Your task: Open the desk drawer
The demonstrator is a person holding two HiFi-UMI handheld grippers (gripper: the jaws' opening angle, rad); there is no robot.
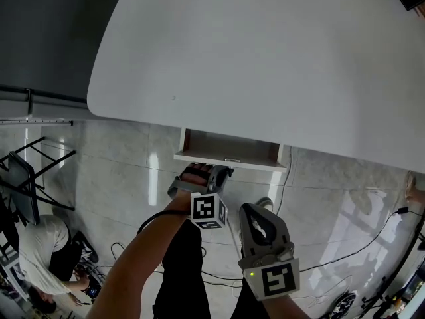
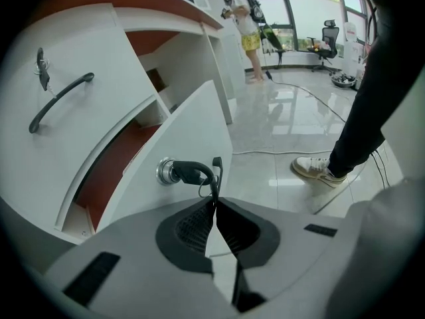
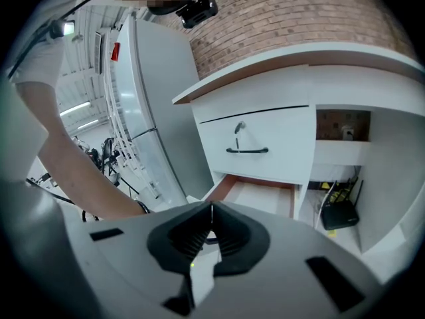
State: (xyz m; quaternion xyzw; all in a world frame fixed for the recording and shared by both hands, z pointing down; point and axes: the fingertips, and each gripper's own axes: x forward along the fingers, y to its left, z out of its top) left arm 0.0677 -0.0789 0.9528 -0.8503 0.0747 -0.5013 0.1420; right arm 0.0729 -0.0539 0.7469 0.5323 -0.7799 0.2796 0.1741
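The left claw (image 2: 214, 201) is clenched on the dark handle (image 2: 189, 173) of the lower drawer (image 2: 192, 128). The handle's near end disappears inside the grip. The drawer stands pulled out just ahead of this claw, and from above the desk (image 1: 265, 58) top covers its back part. The right claw (image 3: 211, 208), pinched shut on nothing, hangs behind and to the right of the left one. Its own body cuts off the drawer's front.

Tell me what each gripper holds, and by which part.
Left gripper is shut on the handle of the open drawer, on its black bar. Right gripper is shut, holding nothing.
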